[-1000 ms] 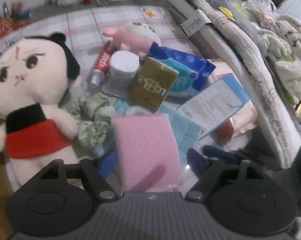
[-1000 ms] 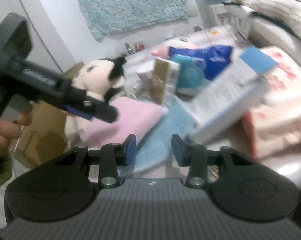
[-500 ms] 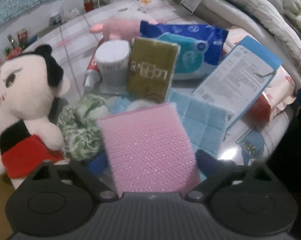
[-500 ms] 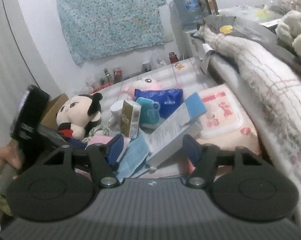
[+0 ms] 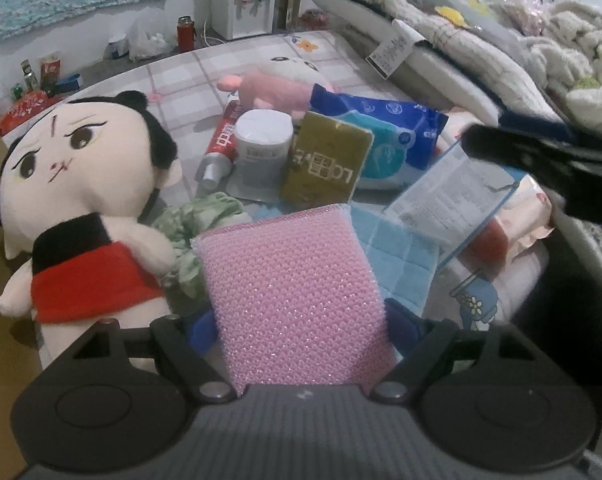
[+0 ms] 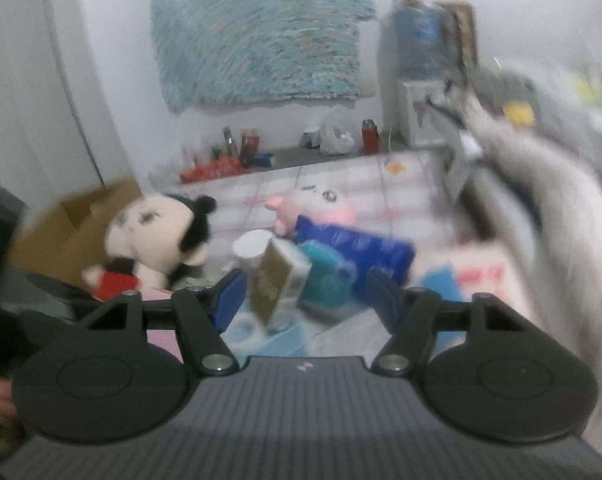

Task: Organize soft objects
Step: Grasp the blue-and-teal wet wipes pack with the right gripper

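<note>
Between the blue pads: left gripper (image 5: 301, 326) is standing wide and closing, with the pink sponge (image 5: 295, 300) filling the gap; both pads are touching the sponge's side edges.
Right gripper (image 6: 303, 294): its jaws are opening and holding nothing; the picture is blurring, and the pile is lying beyond the fingers.
Right gripper seen from the left wrist: its dark body is reaching in from the right edge, above the white printed box (image 5: 453, 200).
Around the sponge: a green floral scrunchie (image 5: 193, 224) is lying just left, a light blue cloth (image 5: 397, 256) just right, and a gold packet (image 5: 325, 164) is leaning at the far side.
Farther off: a white jar (image 5: 263, 148), a red toothpaste tube (image 5: 221, 148), a blue wipes pack (image 5: 397, 140) and a pink plush (image 5: 277, 80) are crowding together.
Near left: a doll (image 5: 81, 208) in red and black is sitting upright against a cardboard box (image 6: 77, 224).
Sponge's look: it is showing a pink knitted mesh face, rectangular, glinting, tilting slightly left.
</note>
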The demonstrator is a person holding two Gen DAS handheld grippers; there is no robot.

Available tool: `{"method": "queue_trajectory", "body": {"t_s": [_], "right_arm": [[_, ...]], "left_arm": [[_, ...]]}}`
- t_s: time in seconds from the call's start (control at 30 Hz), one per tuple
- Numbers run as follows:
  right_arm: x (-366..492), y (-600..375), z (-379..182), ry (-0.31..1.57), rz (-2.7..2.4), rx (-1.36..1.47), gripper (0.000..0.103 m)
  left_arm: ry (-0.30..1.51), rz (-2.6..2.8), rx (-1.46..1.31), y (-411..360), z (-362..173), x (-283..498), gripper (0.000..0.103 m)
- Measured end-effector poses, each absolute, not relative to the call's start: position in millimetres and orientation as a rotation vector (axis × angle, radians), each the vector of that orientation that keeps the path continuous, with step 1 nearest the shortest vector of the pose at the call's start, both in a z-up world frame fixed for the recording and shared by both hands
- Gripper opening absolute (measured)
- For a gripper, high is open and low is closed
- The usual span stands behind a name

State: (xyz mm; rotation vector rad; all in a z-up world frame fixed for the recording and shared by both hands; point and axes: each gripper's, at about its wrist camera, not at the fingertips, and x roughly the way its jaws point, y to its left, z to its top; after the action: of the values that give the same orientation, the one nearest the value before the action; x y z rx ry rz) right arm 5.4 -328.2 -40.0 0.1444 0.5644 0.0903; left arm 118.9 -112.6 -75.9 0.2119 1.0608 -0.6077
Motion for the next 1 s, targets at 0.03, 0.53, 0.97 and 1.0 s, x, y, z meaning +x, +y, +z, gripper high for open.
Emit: {"method": "queue_trajectory", "body": {"t_s": [0.03,0.53,0.97,1.0], "right_arm": [[12,-328,-37,0.564,0.097,0.079,0.079],[97,-278,-66,0.804,0.319,-0.603,0.088],[132,-268,-122,0.892,0.305,-0.801,0.090],[135,-269,-125,0.893,0.306,-0.801,0.090]], "left_arm": [[1.058,-0.611,0.203,-110,-75,118,0.084],[1.055,-0.616,0.105,-84,-79,128,0.084],[1.067,-0.616,0.098,-83,-85,133,0.084],[1.067,-0.616,0.100,-84,-85,133,0.084]]}}
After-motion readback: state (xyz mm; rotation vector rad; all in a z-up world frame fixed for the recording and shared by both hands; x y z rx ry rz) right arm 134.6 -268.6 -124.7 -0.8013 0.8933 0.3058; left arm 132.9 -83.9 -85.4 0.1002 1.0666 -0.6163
